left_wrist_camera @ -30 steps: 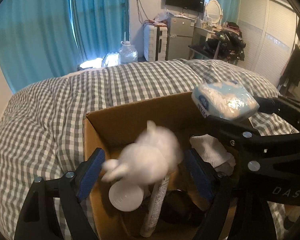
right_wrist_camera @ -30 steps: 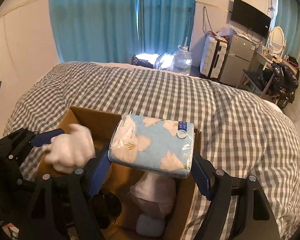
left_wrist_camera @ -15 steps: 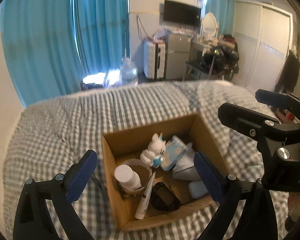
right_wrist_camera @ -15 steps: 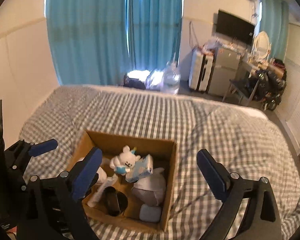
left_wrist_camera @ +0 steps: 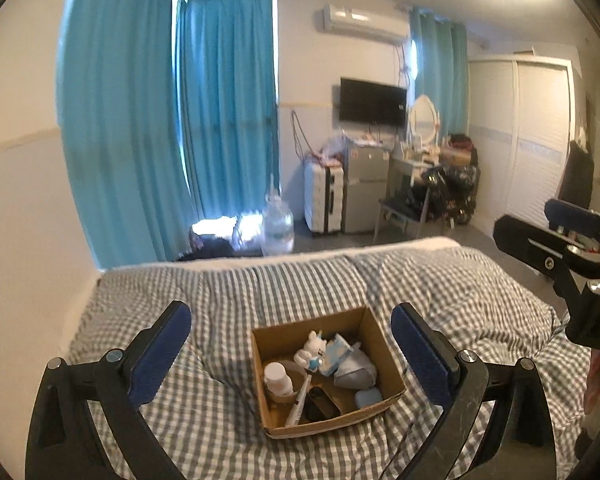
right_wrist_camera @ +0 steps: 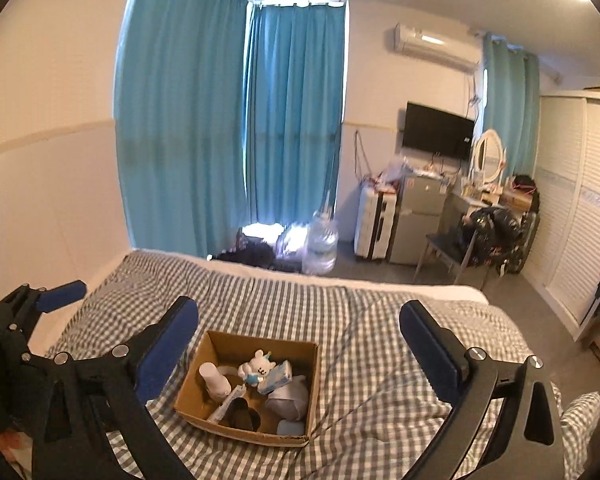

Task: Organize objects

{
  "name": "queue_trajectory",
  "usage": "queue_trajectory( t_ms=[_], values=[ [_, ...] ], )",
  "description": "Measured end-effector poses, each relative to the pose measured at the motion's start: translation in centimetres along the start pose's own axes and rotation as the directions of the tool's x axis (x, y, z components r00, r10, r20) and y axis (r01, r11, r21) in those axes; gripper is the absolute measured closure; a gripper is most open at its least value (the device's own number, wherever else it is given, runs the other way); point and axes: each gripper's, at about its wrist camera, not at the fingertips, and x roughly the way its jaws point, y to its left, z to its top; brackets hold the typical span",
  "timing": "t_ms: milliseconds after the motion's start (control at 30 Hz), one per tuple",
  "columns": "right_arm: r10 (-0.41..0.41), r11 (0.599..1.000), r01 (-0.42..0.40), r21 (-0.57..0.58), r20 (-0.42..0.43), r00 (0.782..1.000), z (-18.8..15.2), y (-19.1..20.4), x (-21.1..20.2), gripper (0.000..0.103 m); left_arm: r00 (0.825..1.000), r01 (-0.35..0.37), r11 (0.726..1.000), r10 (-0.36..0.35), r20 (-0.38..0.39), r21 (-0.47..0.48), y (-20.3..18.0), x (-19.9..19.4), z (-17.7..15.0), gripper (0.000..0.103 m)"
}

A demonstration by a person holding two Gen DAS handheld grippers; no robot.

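Cardboard box (left_wrist_camera: 384,354) sits on the checked bed (left_wrist_camera: 228,292), with a bottle (left_wrist_camera: 278,378), toy bear (left_wrist_camera: 311,350) and tissue pack (left_wrist_camera: 335,354) inside. Left gripper (left_wrist_camera: 290,354) and right gripper (right_wrist_camera: 298,350) both gape wide, just finished opening, nothing between them.

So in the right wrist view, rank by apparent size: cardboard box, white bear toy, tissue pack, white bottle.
1. cardboard box, clearly largest.
2. white bottle, tissue pack and white bear toy look alike in size; partly overlapping, so unranked.
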Motion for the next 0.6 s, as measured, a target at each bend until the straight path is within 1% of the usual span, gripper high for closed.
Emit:
queue_trajectory(
  t_ms=[133,233,333,467,600],
  values=[
    [-0.022,1.000,0.022,-0.001,0.033,0.999,0.1,-0.1,-3.0,0.002,0.998,-0.025,1.000,0.026,0.054,-0.012,0.2,-3.3,0.5,0.000],
    [-0.044,0.999,0.044,0.000,0.061,0.997,-0.2,-0.3,-5.0,0.001,0.994,-0.051,0.998,0.054,0.100,-0.029,0.3,-5.3,0.4,0.000],
    [-0.051,0.999,0.050,0.008,0.081,0.995,-1.0,-0.3,-6.5,0.001,0.993,-0.055,0.998,0.057,0.104,-0.031,0.2,-6.7,-0.2,0.000],
    [-0.047,0.998,0.042,0.050,0.112,0.993,-3.6,-0.1,-8.2,0.001,0.990,-0.027,0.997,0.037,0.138,-0.074,0.3,-8.4,-2.6,0.000],
    [-0.053,0.996,0.044,0.082,0.108,0.993,-7.3,-0.1,-7.7,0.001,0.987,-0.047,0.994,0.061,0.149,-0.099,0.2,-8.5,-5.3,0.000]
  ],
)
